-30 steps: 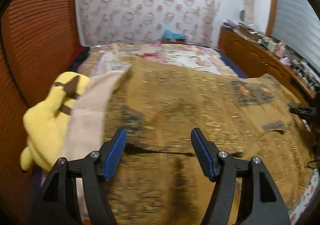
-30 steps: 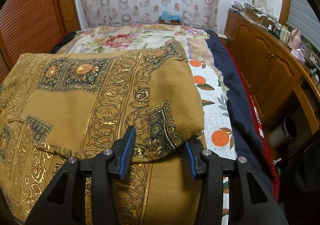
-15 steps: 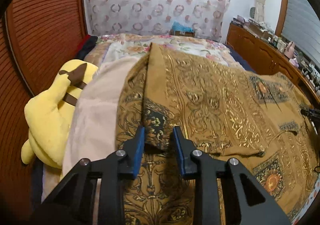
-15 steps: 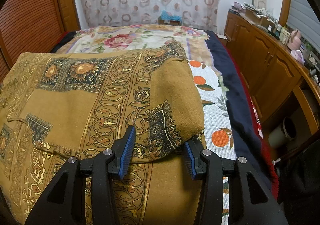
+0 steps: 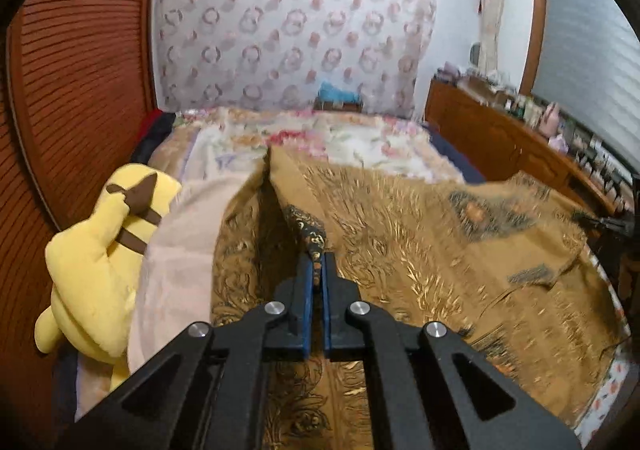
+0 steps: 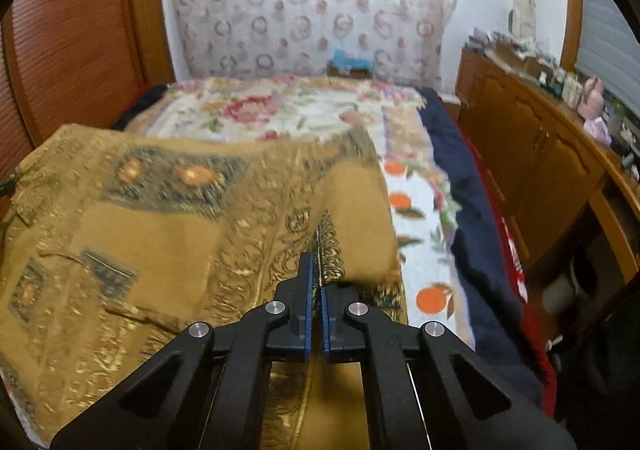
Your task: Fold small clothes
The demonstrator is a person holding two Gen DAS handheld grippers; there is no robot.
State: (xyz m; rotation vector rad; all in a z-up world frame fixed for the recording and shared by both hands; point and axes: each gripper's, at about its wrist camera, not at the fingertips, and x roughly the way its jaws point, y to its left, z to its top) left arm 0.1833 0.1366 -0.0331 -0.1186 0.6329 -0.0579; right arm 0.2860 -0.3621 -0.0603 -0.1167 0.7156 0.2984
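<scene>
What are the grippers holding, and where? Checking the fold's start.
Both hold the brown patterned garment: left gripper pinches its left edge, right gripper its right edge.

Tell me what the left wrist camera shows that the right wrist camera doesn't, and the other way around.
Only the left wrist view shows the yellow plush toy lying at the bed's left side beside a pale pink blanket, and the left gripper shut on a raised fold of the gold patterned garment. Only the right wrist view shows the orange-print sheet, the dark blue bedding edge and the right gripper shut on the garment's other side. Both share the garment, the floral bedspread, the patterned curtain and the wooden cabinet.
</scene>
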